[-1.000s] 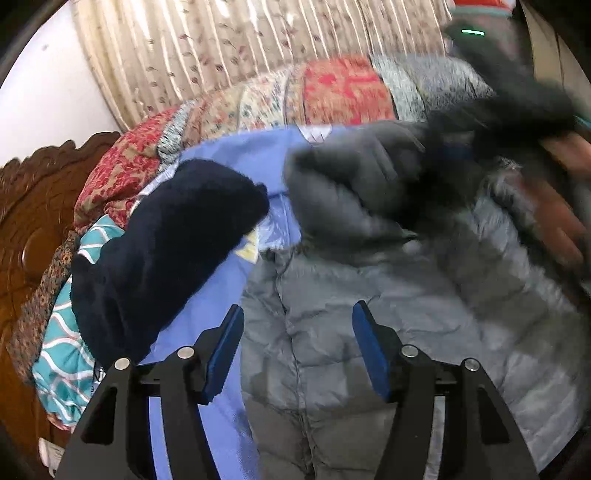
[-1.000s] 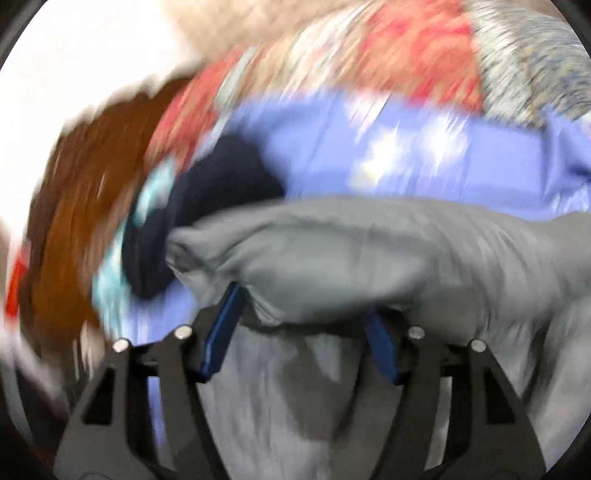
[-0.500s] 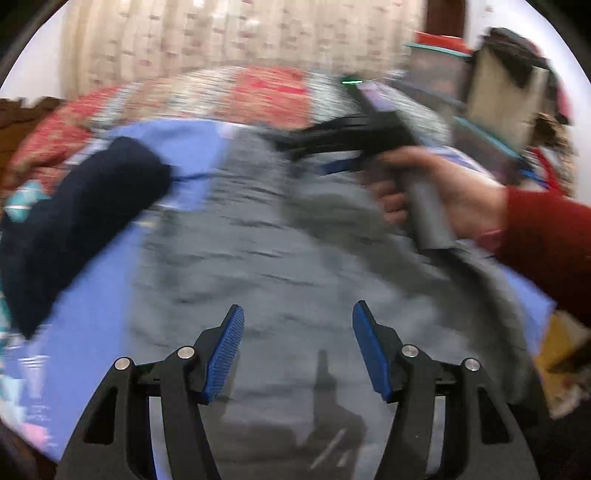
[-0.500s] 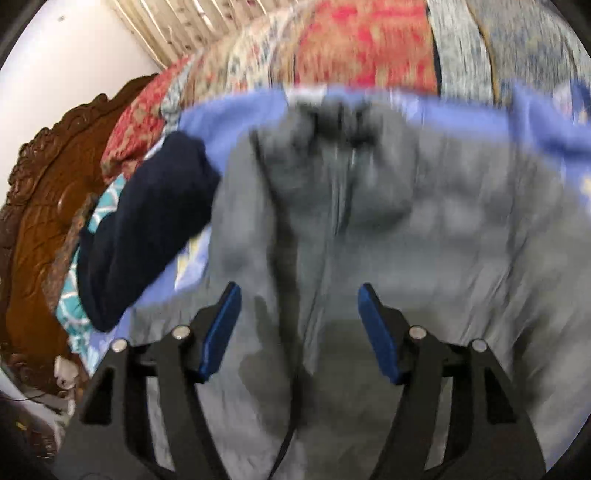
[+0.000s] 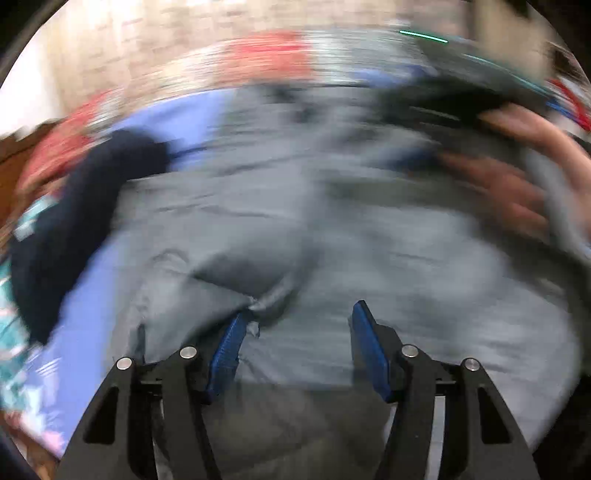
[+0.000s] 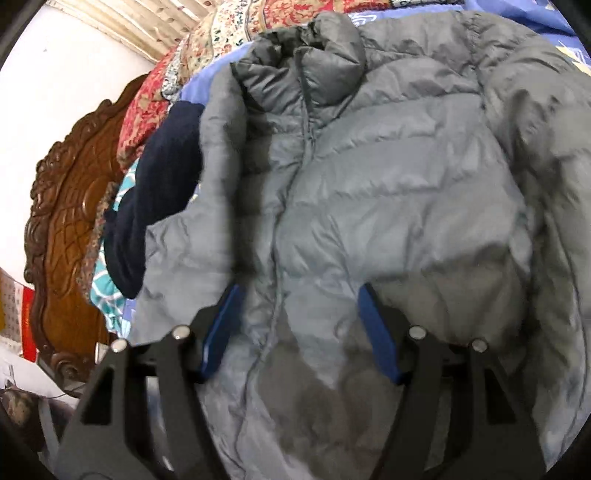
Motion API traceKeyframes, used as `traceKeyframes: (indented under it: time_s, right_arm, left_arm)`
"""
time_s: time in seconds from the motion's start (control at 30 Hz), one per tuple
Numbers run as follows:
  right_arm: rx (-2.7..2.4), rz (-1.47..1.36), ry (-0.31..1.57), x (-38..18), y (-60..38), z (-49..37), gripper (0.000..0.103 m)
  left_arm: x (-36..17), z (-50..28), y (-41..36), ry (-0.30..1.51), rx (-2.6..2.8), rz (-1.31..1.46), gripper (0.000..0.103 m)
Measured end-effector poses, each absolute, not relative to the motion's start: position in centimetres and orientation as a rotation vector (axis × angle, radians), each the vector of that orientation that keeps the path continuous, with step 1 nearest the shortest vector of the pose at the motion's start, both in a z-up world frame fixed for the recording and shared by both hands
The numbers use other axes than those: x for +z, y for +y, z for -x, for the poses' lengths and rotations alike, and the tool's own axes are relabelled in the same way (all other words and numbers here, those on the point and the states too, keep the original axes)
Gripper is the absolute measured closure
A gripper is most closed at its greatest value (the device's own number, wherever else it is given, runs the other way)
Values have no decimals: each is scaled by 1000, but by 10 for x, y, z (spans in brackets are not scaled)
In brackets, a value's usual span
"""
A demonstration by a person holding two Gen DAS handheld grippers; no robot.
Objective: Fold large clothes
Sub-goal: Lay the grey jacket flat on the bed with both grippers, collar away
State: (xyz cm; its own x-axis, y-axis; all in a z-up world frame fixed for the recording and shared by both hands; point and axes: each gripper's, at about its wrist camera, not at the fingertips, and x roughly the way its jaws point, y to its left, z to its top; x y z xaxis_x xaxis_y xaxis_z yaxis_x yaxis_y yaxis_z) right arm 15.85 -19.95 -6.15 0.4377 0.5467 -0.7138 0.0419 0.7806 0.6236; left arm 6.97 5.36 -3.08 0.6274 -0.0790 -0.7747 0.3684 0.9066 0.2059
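1. Lying front-up, zipper closed, on the blue bedsheet [image 6: 524, 11]: grey quilted puffer jacket [image 6: 388, 192], collar far, hem near, beside a dark navy knit garment [image 6: 159, 192].
2. Left gripper [image 5: 299, 328]: jaws apart, a fabric ridge brushing the left pad, nothing clamped; view blurred.
3. Right gripper [image 6: 299, 314]: jaws apart over the zipper line, empty.
4. Step in hand, seemingly: spreading flat before folding.
5. Next, probably: pinching a sleeve and carrying it across the chest.
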Motion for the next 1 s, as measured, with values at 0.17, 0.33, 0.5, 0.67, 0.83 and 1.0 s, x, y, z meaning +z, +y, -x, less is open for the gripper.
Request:
traceKeyframes:
  time_s: [0.17,0.33,0.5,0.67,0.83,1.0]
  right_arm:
    - [325,-652,1094,-63,-202,-149,40]
    - [339,-642,1097,-58,-194,-139,39]
    - [374,-636,1091,-52,-191,-124,40]
    - [398,-668,1061,-39,-199,-91,40]
    - [319,-565,975,-5,-236,-35,40]
    - [171,-467,912,13,-276,24,40]
  left_arm:
    - [5,-161,171,800,195,-239,23]
    - [48,-234,296,808,624,-54,23]
    - [90,-198,323,747,520,132,23]
    - [86,-146,268,699,356,49,23]
    - [40,-95,158,779,40,-47,23]
    - [-6,-64,62,863,-193,-168,23]
